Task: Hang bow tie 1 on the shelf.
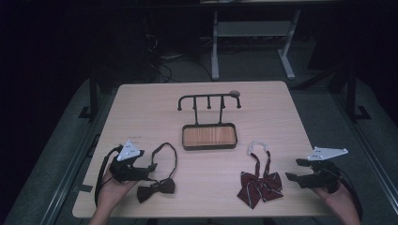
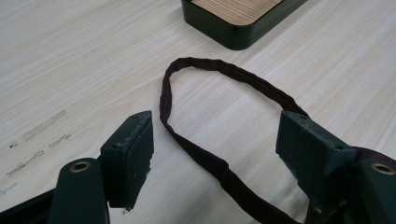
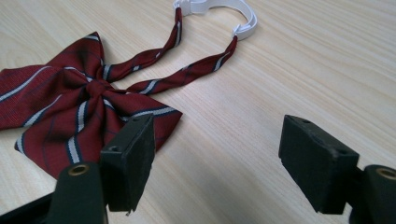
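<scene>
Item one: dark bow tie (image 1: 156, 188), near edge of the wooden table (image 1: 141, 108), left side. Its neck strap (image 2: 219, 74) forms a loop running toward the tray (image 1: 209, 137) of the hook stand (image 1: 209, 101). Judged light, soft and limp; the strap will sag when lifted. The strap is the likeliest place to take hold.

Left gripper (image 1: 141, 166): jaws spread wide, holding nothing. It rests just beside the tie, the near part of the strap loop lying between its jaws, not pinched.

Item two: red striped bow tie (image 1: 259, 186), near edge, right side, strap ending in a white clasp (image 3: 219, 9). Equally soft and light; the clasp is stiff.

Right gripper (image 1: 298, 169): jaws spread wide, empty, standing near the bow's right wing, apart from it.
</scene>
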### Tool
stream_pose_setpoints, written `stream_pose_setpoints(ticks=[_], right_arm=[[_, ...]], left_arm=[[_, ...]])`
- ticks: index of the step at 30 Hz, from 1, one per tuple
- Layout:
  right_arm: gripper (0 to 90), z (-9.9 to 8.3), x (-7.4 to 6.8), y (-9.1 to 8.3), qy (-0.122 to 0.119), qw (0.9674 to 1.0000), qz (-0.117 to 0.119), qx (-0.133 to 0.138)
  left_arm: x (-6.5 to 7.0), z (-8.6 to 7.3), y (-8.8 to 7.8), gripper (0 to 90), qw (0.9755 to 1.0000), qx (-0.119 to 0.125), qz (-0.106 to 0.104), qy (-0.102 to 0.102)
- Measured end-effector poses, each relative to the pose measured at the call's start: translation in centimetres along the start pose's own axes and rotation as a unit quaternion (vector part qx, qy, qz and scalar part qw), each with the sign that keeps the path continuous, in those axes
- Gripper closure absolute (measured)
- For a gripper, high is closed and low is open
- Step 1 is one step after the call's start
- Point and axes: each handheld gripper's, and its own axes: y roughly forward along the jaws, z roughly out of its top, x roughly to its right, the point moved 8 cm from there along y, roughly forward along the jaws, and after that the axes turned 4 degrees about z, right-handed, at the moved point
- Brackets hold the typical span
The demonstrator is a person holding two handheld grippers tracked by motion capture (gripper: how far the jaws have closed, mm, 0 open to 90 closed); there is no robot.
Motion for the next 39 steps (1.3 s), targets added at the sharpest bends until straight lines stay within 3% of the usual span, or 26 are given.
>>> stream_pose_setpoints(ticks=[7, 10, 13, 21, 24, 31, 39], right_arm=[[25.6, 0.1, -0.2, 0.2, -0.002, 0.9999, 0.01, -0.005], [24.5, 0.4, -0.6, 0.1, -0.011, 0.9998, 0.012, -0.013], [23.9, 0.6, -0.9, 0.1, -0.007, 0.9997, 0.019, -0.015], [20.6, 2.5, -2.0, 0.5, -0.021, 0.9988, 0.036, -0.027], [22.4, 3.4, -2.5, 1.1, -0.038, 0.9974, 0.033, -0.051], [23.8, 4.9, -3.1, 1.4, -0.056, 0.9959, 0.036, -0.062], [29.4, 6.5, -3.1, 2.2, -0.08, 0.9914, 0.045, -0.093]], left_arm=[[0.0, 0.0, 0.0, 28.1, 1.0, 0.002, 0.001, -0.006], [0.2, 0.0, -0.1, 28.1, 1.0, 0.0, 0.001, 0.006], [0.2, 0.0, -0.1, 28.1, 1.0, 0.002, 0.0, 0.004], [0.2, 0.0, -0.2, 27.7, 1.0, 0.003, 0.004, 0.002], [0.3, 0.1, -0.4, 27.7, 1.0, 0.006, 0.006, 0.005], [0.0, 0.3, -0.6, 25.5, 0.9998, 0.013, 0.012, 0.001], [0.0, 0.3, -0.7, 25.4, 0.9998, 0.013, 0.014, 0.002]])
